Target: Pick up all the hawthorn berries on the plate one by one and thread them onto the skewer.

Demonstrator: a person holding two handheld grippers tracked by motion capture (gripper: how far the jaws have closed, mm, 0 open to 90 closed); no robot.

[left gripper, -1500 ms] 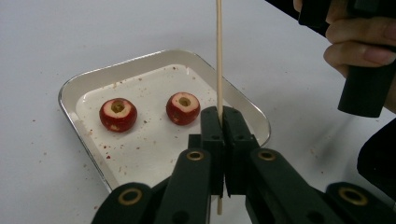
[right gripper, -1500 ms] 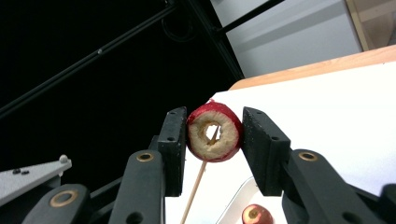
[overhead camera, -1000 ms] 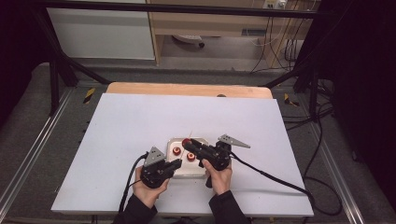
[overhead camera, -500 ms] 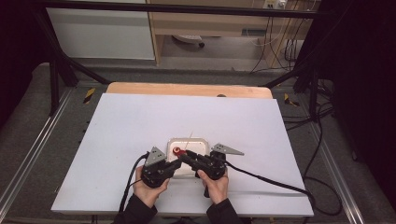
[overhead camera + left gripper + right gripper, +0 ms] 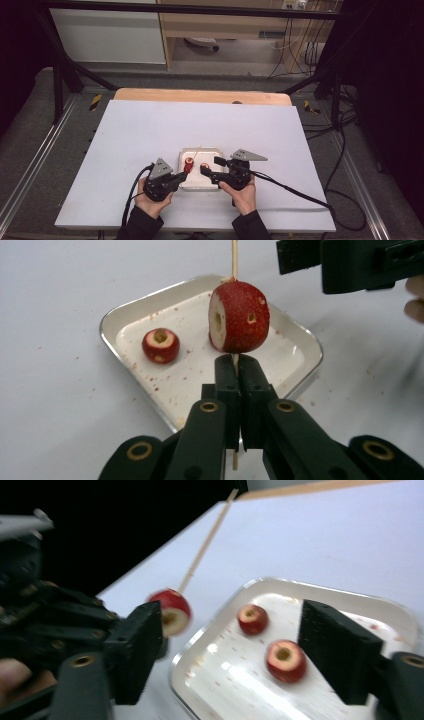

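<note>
Hawthorn fruit, red, round and cored, sits threaded on a thin wooden skewer that the left gripper pinches between fully closed jaws just below the fruit, so the stick stays steady while more pieces go on. It hangs over the near edge of the shallow white rectangular metal tray, which I would guess is there to catch the red crumbs scattered on its floor. Two more cored red fruits lie loose inside that tray: one towards its middle, the other nearer the right gripper. That gripper hovers above the tray with nothing between its jaws; they have just been opening and now stand wide apart, framing both loose fruits, presumably to come down on one of them. Seen from above, both hands meet at the tray's near side, the left hand beside its left corner and the right hand beside its right corner, on the pale grey tabletop.
</note>
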